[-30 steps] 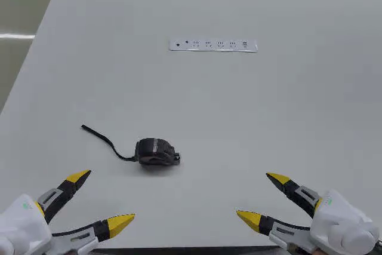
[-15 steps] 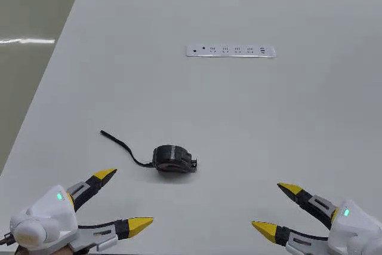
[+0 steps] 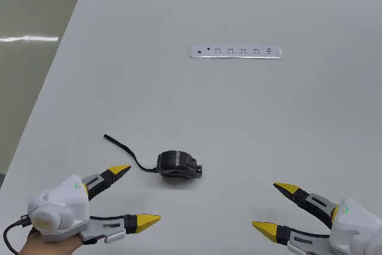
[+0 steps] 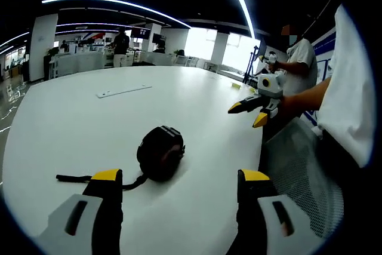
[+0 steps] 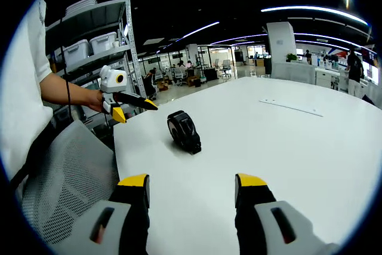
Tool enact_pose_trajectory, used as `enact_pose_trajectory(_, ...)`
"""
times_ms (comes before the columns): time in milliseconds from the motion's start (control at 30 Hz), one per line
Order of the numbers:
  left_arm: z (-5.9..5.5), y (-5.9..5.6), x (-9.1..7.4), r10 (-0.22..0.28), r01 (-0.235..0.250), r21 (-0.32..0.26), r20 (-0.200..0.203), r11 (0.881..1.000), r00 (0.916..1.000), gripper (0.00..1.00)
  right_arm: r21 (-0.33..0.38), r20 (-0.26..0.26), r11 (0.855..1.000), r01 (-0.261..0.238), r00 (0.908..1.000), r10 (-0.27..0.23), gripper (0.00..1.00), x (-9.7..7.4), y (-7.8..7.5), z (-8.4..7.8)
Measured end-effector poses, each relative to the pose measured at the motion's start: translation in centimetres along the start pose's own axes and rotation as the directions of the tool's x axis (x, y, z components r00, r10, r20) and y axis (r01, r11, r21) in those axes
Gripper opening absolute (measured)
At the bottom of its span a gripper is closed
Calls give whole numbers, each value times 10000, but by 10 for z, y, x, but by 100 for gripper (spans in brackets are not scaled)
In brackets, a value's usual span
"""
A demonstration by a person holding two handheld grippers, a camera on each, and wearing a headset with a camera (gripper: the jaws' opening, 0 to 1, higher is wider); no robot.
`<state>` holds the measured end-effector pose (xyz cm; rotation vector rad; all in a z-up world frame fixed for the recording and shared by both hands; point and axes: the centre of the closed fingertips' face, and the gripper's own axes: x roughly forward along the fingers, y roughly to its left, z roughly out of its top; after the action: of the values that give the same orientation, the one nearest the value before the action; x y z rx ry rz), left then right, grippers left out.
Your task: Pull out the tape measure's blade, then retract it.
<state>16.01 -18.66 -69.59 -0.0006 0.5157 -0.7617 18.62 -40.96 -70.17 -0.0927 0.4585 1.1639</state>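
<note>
I hold the left hand-held gripper (image 3: 134, 195) and right hand-held gripper (image 3: 273, 207) wide open, flanking the tape measure (image 3: 178, 164) on the table (image 3: 239, 117), poised to steady it and pull.

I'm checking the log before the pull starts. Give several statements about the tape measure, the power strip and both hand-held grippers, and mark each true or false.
1. The black rounded tape measure lies on the white table, untouched by either gripper. True.
2. The left hand-held gripper is shut on the tape measure's black strap. False: it is open and stops short of the strap.
3. The right hand-held gripper is open and empty. True.
4. The long white power strip lies between the tape measure and the grippers. False: it lies beyond the tape measure, farther from the person.
</note>
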Motion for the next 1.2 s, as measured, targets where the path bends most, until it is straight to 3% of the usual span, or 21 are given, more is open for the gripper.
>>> enact_pose_trajectory(467, 2, 10, 17, -551, 567, 416, -385, 9975, 9977, 76, -176, -238, 9983, -559, 9982, 554, 56, 19, -6, -1)
enact_pose_trajectory(1200, 2, 14, 41, -1226, 1334, 979, -1095, 9862, 9864, 73, -442, -521, 9920, -1181, 9919, 1158, 56, 36, -15, 0)
